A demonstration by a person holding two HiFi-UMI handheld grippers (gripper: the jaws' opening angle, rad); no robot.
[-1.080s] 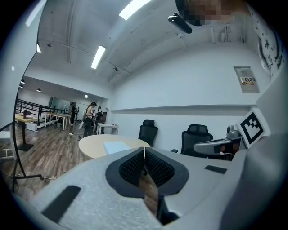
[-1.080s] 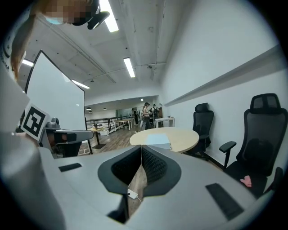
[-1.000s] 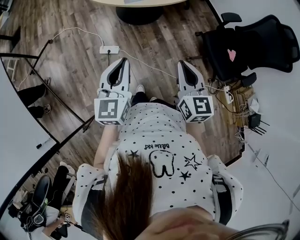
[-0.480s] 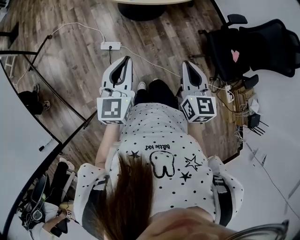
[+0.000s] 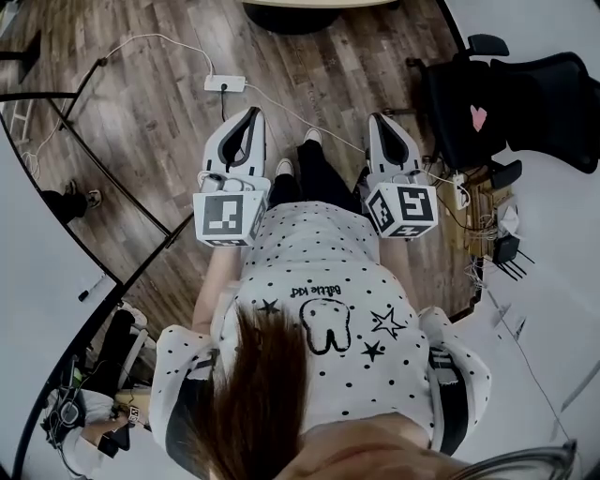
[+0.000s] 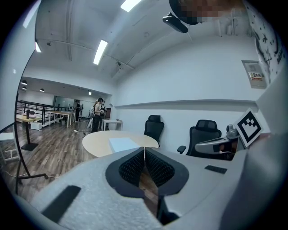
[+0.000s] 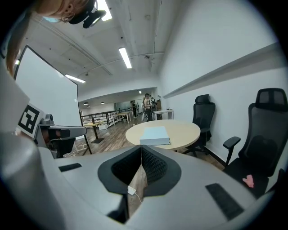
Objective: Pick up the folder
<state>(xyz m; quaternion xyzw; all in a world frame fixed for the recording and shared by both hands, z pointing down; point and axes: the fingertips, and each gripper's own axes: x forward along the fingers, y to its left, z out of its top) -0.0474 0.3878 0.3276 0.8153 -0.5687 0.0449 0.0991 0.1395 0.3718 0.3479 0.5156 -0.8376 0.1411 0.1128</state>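
Folder (image 6: 122, 144) — part-hidden by L hand-held gripper (image 6: 144, 148)

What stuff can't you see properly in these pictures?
- Left gripper view: the folder's near edge hides behind the shut left hand-held gripper.
- Head view: the top edge cuts off the round table, so the folder doesn't show there.
- Right gripper view: the people far back are too small to make out what they do.
- Left gripper view: the wall sign's print is too small to read.
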